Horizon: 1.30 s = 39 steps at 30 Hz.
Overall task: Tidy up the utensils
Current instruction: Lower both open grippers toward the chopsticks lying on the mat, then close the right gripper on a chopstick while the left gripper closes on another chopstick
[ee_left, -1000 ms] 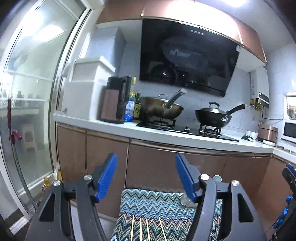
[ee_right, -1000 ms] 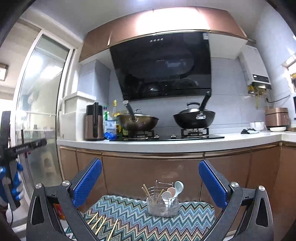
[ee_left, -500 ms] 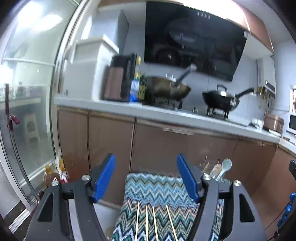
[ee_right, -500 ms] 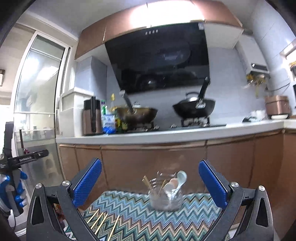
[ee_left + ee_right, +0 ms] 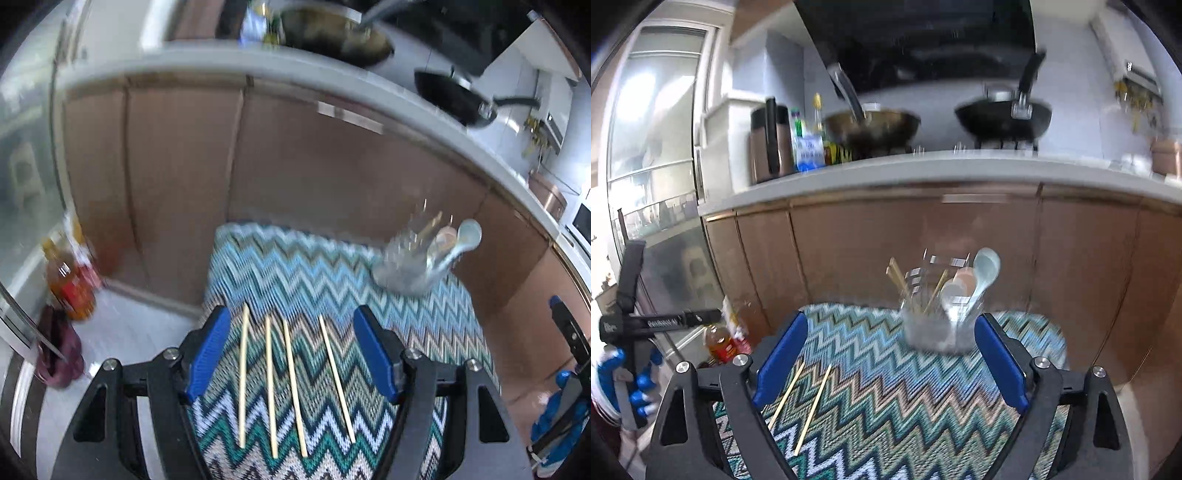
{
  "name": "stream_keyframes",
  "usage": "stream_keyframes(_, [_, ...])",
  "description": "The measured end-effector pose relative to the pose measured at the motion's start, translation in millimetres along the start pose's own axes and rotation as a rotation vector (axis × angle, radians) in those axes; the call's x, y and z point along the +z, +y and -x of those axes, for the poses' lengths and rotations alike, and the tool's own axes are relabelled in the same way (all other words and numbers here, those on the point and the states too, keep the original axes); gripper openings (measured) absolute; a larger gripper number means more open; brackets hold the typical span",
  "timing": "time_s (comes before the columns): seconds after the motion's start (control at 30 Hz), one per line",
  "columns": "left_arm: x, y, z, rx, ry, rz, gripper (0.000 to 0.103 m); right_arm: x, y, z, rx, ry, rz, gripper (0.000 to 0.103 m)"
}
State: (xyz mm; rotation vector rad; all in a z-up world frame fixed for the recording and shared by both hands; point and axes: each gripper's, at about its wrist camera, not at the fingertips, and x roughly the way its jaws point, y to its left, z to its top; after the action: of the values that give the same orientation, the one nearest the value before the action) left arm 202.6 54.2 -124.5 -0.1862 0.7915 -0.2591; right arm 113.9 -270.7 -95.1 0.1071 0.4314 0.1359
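My left gripper point(image 5: 291, 350) hangs with its blue-padded jaws spread wide and nothing between them, above four pale wooden chopsticks point(image 5: 291, 380) lying side by side toward the near left edge of the blue-green zigzag-patterned mat point(image 5: 295, 269). My right gripper point(image 5: 886, 358) is just as wide and empty over the same mat. Toward the mat's far right corner sits the clear glass utensil holder point(image 5: 934, 325), blurred, holding more chopsticks and pale ceramic spoons point(image 5: 982, 273). Copper-brown cabinet doors point(image 5: 868, 251) stand right behind it.
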Motion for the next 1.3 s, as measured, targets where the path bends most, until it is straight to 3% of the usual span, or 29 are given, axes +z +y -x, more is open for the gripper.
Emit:
stream_keyframes(0.07, [-2.5, 3.3, -23.7, -0.017, 0.081, 0.014, 0.067, -2.2, 0.1, -17.8, 0.013, 0.053, -0.001, 0.084])
stream_keyframes(0.13, [-4.5, 5.8, -49.2, -0.045, 0.170, 0.030, 0.067, -5.9, 3.7, -39.3, 0.044, 0.127, 0.023, 0.072])
stream_keyframes(0.3, [-2.1, 13.7, -94.6, -0.075, 0.298, 0.076, 0.065, -18.9, 12.3, -92.0, 0.154, 0.285, 0.018, 0.057])
stream_keyframes(0.43, [0.3, 22.4, -126.7, -0.063, 0.385, 0.103, 0.049, -33.2, 16.6, -134.0, 0.268, 0.415, -0.039, 0.048])
stream_keyframes(0.57, [0.2, 30.3, -152.6, -0.056, 0.455, 0.113, 0.038, -49.3, 23.7, -172.1, 0.353, 0.524, -0.078, 0.045])
stream_keyframes(0.67, [2.0, 31.2, -163.0, -0.055, 0.485, 0.108, 0.029, -59.2, 31.0, -194.6, 0.396, 0.581, -0.098, 0.035])
stream_keyframes(0.77, [3.5, 31.6, -175.0, -0.027, 0.513, 0.093, 0.026, -65.9, 39.1, -218.6, 0.428, 0.634, -0.107, 0.027])
stream_keyframes(1.03, [-1.2, 37.9, -198.2, -0.002, 0.587, 0.087, 0.020, -80.4, 65.2, -276.5, 0.428, 0.775, -0.080, 0.021])
stream_keyframes(1.3, [-5.2, 39.3, -205.1, 0.006, 0.611, 0.078, 0.014, -93.6, 90.2, -312.2, 0.347, 0.874, 0.021, 0.014])
